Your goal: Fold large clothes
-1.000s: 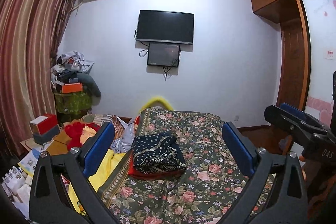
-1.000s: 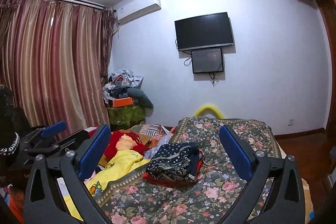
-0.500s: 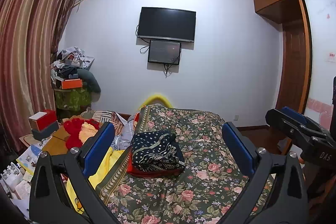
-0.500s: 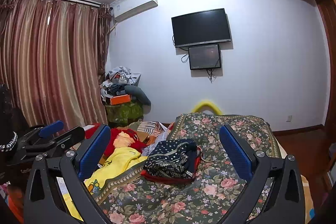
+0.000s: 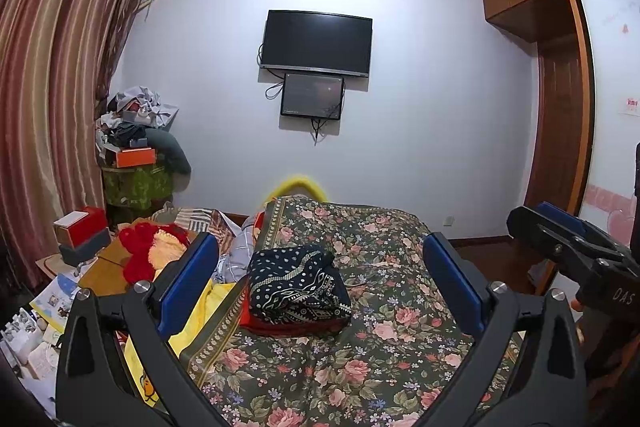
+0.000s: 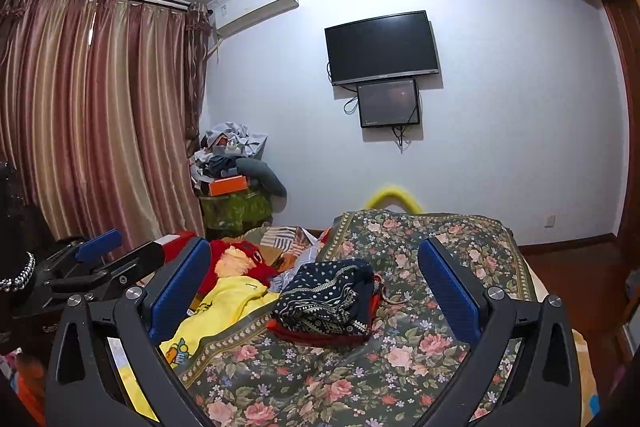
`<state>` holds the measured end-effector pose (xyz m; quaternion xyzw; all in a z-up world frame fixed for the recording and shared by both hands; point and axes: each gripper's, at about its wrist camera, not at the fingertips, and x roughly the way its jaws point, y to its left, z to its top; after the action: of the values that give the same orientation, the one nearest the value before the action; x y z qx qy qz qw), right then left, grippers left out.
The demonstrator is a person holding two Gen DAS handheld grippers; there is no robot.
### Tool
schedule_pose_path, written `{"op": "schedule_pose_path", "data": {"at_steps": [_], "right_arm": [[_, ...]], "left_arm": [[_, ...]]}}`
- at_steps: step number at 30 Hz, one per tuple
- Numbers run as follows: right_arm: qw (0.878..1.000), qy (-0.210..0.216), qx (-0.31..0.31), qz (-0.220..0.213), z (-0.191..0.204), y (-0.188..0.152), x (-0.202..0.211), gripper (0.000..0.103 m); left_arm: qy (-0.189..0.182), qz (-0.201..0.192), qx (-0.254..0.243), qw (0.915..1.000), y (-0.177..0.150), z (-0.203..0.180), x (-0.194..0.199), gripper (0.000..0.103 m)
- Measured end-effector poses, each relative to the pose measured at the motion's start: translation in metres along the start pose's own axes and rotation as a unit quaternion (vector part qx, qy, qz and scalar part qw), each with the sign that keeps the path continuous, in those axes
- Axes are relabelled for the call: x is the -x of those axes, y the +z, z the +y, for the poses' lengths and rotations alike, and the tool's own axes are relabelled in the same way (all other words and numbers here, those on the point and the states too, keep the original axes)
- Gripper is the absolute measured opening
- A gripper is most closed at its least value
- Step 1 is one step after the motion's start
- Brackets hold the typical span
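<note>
A folded dark blue patterned garment (image 5: 298, 285) lies on a folded red one on the floral bedspread (image 5: 384, 331); it also shows in the right wrist view (image 6: 328, 301). My left gripper (image 5: 320, 283) is open and empty, held above the bed with the stack between its blue pads. My right gripper (image 6: 316, 287) is open and empty, also above the bed. Each gripper shows at the edge of the other's view, the right one (image 5: 568, 247) and the left one (image 6: 100, 263).
A yellow garment (image 6: 216, 315) and a red plush (image 5: 148, 251) lie left of the bed among loose clothes. A cluttered green box pile (image 5: 136, 167) stands in the corner by the curtains (image 6: 92, 123). A TV (image 5: 316, 43) hangs on the far wall. A wooden wardrobe (image 5: 560, 99) stands right.
Both grippers have risen and tipped up slightly, so the bed and the folded stack sit a little lower and farther in view. Both stay open and empty.
</note>
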<state>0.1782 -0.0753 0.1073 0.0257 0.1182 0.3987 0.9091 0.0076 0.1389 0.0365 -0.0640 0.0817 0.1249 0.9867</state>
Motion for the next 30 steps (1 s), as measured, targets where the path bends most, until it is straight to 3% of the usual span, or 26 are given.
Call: {"op": "schedule_pose_path", "data": {"at_steps": [30], "right_arm": [[1.000, -0.012, -0.014, 0.013, -0.005, -0.001, -0.002, 0.103]], "left_arm": [[-0.015, 0.017, 0.001, 0.9997, -0.003, 0.005, -0.011, 0.103]]}}
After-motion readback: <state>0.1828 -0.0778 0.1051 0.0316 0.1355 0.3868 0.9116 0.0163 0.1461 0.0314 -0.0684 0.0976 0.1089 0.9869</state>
